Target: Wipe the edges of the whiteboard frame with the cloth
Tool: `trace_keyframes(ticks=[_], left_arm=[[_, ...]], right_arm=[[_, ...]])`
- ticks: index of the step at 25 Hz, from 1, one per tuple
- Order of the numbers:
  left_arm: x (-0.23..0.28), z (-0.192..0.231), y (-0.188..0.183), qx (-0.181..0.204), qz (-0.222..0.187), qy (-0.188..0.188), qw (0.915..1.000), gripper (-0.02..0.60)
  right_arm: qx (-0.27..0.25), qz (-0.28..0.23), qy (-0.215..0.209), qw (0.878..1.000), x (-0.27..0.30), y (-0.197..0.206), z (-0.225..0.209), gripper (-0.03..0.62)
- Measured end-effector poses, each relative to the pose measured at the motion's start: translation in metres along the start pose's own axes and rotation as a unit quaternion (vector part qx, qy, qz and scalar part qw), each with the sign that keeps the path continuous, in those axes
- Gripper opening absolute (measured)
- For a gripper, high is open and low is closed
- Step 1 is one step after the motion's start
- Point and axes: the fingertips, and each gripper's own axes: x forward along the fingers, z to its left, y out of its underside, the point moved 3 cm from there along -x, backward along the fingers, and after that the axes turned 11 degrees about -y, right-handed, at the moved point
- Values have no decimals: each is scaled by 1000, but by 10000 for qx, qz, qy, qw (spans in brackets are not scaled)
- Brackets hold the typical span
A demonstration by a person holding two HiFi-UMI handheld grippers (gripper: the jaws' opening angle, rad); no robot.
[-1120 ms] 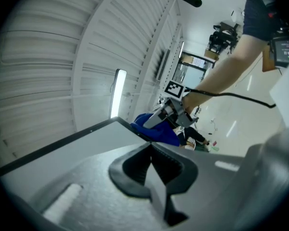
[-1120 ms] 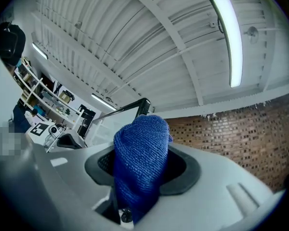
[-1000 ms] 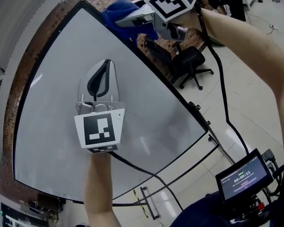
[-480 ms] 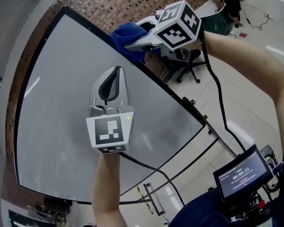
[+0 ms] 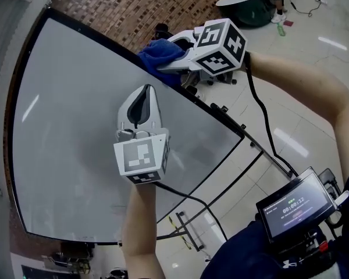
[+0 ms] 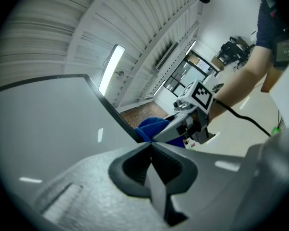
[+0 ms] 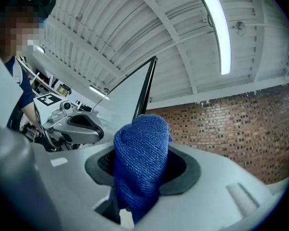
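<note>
Holding the blue cloth [image 7: 140,160] clamped in your right gripper's [image 5: 166,63] jaws, you have it against the black whiteboard frame [image 7: 145,88] along its side edge. Your left gripper [image 5: 141,97], jaws together and empty, hangs before the board's white face.

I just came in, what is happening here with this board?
A person holds a gripper in each hand at a whiteboard. The right gripper has its jaws closed on a blue cloth, held at the board's dark frame edge. The left gripper, jaws shut and empty, is in front of the board.
</note>
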Motion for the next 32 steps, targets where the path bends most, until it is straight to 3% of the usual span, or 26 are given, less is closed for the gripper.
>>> trace_keyframes(ticks=[5, 14, 22, 27, 32], left_arm=[[-8, -22, 23, -254, 371, 84, 9990, 4], [-13, -90, 58, -658, 656, 264, 9953, 3], [-27, -130, 100, -1241, 1138, 559, 9841, 4], [-32, -144, 118, -1391, 1348, 635, 9790, 4], [-31, -163, 128, -1462, 1403, 794, 9760, 4]], right_arm=[[171, 83, 94, 9998, -10, 39, 12, 196], [286, 303, 292, 9987, -50, 125, 31, 196], [235, 526, 577, 9967, -55, 162, 53, 196], [169, 774, 694, 9944, -58, 192, 64, 198], [300, 587, 938, 9934, -67, 206, 70, 196]])
